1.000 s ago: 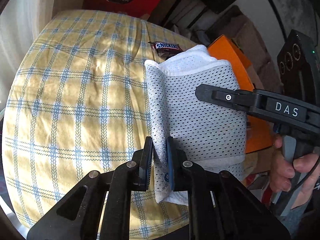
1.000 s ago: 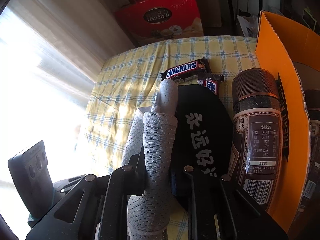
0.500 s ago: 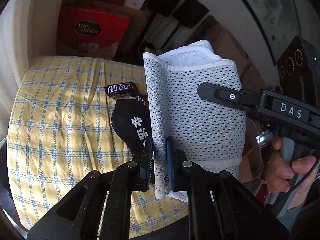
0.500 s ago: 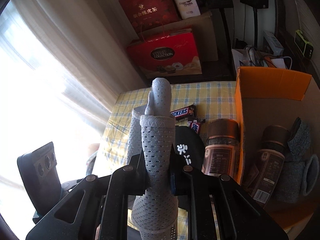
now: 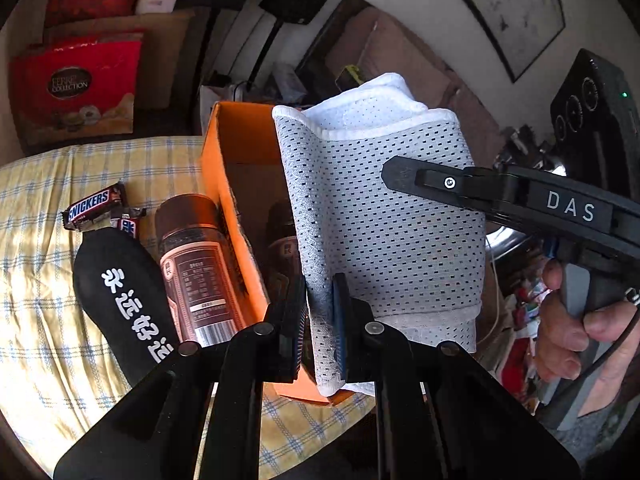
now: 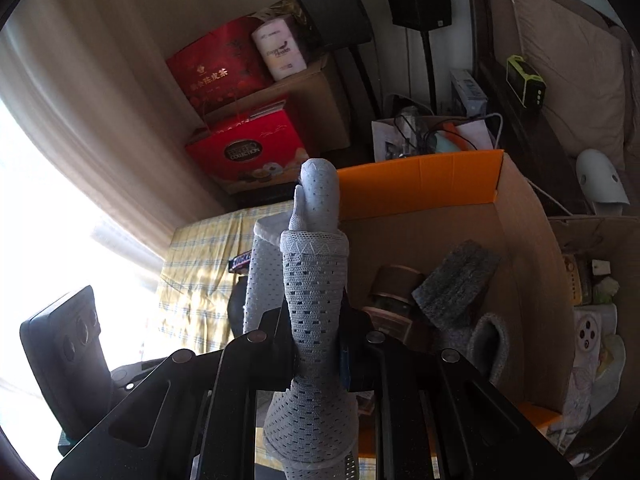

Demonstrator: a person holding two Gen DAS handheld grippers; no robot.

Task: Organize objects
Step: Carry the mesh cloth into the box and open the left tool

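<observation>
Lifted clear of the checked cloth a second ago, the mesh socks (image 5: 384,216) now hang above the orange box (image 5: 224,168).

Both tools grip the folded pair: the left gripper (image 5: 318,320) pinches one edge, the right gripper (image 6: 316,344) clamps the other. To finish well, they should probably lower together into the free corner, clear of the jar (image 6: 390,300) and grey socks (image 6: 456,276) inside, releasing only once the bundle rests.
</observation>
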